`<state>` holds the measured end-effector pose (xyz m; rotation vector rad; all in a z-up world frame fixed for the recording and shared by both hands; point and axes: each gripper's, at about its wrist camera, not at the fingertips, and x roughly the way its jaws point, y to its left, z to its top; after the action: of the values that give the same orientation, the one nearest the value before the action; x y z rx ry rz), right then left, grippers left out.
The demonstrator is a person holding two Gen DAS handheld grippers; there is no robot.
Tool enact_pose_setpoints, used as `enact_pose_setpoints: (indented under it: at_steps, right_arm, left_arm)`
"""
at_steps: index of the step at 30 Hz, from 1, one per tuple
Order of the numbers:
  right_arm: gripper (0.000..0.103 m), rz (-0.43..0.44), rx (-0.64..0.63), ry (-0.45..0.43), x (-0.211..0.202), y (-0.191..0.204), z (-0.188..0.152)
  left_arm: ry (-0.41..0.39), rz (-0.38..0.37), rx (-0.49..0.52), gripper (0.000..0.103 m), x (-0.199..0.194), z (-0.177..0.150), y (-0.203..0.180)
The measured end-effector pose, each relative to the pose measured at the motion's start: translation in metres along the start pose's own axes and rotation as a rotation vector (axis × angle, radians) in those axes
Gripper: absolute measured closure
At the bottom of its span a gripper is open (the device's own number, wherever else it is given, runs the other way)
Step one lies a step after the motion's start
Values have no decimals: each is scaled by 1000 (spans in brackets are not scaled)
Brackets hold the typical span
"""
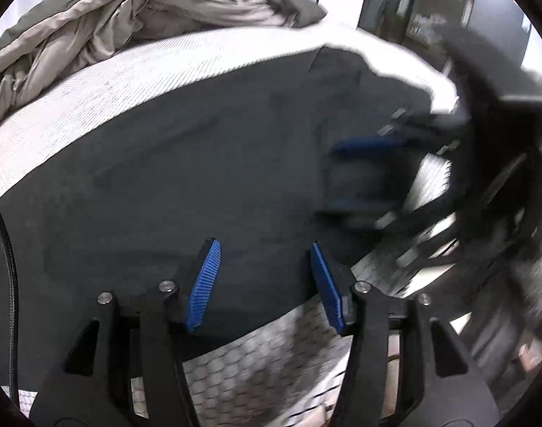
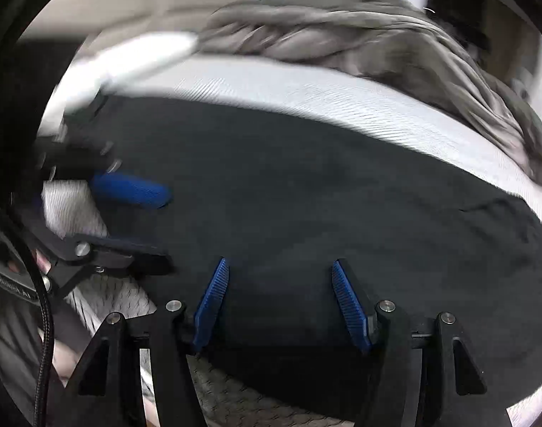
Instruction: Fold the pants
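Observation:
Dark charcoal pants [image 1: 185,163] lie spread flat on a white mattress [image 1: 103,82]; they also fill the middle of the right wrist view [image 2: 306,192]. My left gripper [image 1: 265,249] is open, its blue-padded fingers just above the near edge of the pants. My right gripper [image 2: 279,267] is open too, over the near edge of the pants. Each gripper shows in the other's view: the right one, blurred, on the right [image 1: 336,178], the left one on the left [image 2: 167,227], both with jaws apart over the fabric.
A crumpled grey-brown duvet [image 1: 135,10] is heaped at the far side of the mattress, also in the right wrist view [image 2: 359,35]. The quilted mattress side [image 1: 256,363] shows below the pants. A black cable [image 2: 45,331] hangs at left.

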<state>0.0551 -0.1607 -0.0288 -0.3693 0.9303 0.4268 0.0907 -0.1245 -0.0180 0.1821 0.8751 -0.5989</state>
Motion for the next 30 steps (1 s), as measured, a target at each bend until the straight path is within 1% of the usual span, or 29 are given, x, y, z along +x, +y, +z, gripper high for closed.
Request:
enact_pose_setpoints:
  at_steps: [2,3,4,5,6,7,8,9,10,11,12,13,14,15,16,18,20,21,22,23,24,26,27,28,29,30]
  right_arm:
    - [42,-18,27,1,-10,-20,-13]
    - [42,-54,53,-2,-17,-38,-22]
    - [42,-112,69,3,-23,-54,-32]
    - [42,-225,97,7,-30,-80,-46]
    - [41,-292,132,14,-34,-101,-55]
    - [42,-378,182,32,-39,-123,-66]
    - [42,-520,239,66,-43,-149,-79]
    - [42,-594,258,81,-45,-167,-88]
    - [42,-623,272,87,-49,-177,-93]
    - [42,-608,298,78,-54,-182,-94]
    - [42,-589,319,68,-57,-181,-92]
    - [42,-591,323,62,-59,-177,-89]
    - [42,-580,335,34,-63,-176,-84]
    - [42,-555,351,3,-62,-183,-72]
    - [42,-512,371,-41,-67,-179,-64]
    - [42,-462,382,-77,-64,-172,-46]
    - [42,-422,338,-49,-44,-165,-26]
    - [42,-404,322,-34,-34,-160,-19]
    - [42,-381,309,-16,-17,-159,-8]
    - [42,-351,280,22,-1,-152,-3]
    - [42,-347,249,48,14,-149,0]
    - [42,-379,168,105,33,-148,-10]
    - [42,-394,176,104,33,-154,-16]
    - [42,-418,210,102,25,-160,-25]
    - [47,-410,275,95,17,-174,-33]
    - [54,-384,318,87,14,-179,-35]
  left_arm:
    - [-8,-16,-35,53,-6,-6,15]
    - [-12,-17,-57,53,-10,-10,24]
    - [-14,-15,-87,53,-14,-16,37]
    - [-22,-13,-123,53,-20,-21,50]
    - [-28,-8,-153,53,-24,-24,63]
    - [-34,9,-194,53,-29,-29,80]
    - [-38,31,-230,53,-33,-33,93]
    - [-41,59,-269,53,-35,-37,107]
    - [-43,91,-301,53,-38,-39,120]
    - [-47,107,-320,53,-39,-40,127]
    - [-49,101,-340,53,-38,-39,132]
    - [-50,113,-350,53,-38,-37,133]
    - [-52,133,-348,53,-39,-34,131]
    - [-60,146,-336,53,-40,-30,127]
    - [-78,141,-314,53,-42,-22,122]
    - [-104,150,-288,53,-43,-7,112]
    - [-111,183,-271,51,-36,8,106]
    - [-104,200,-267,49,-31,13,105]
    - [-89,215,-269,49,-23,18,105]
    - [-70,237,-275,49,-16,21,107]
    - [-46,257,-282,49,-8,23,109]
    - [9,300,-302,49,10,22,116]
    - [4,291,-313,49,11,17,123]
    - [-14,270,-317,49,8,14,127]
    - [-20,269,-317,49,4,11,129]
    - [-22,293,-314,49,1,7,131]
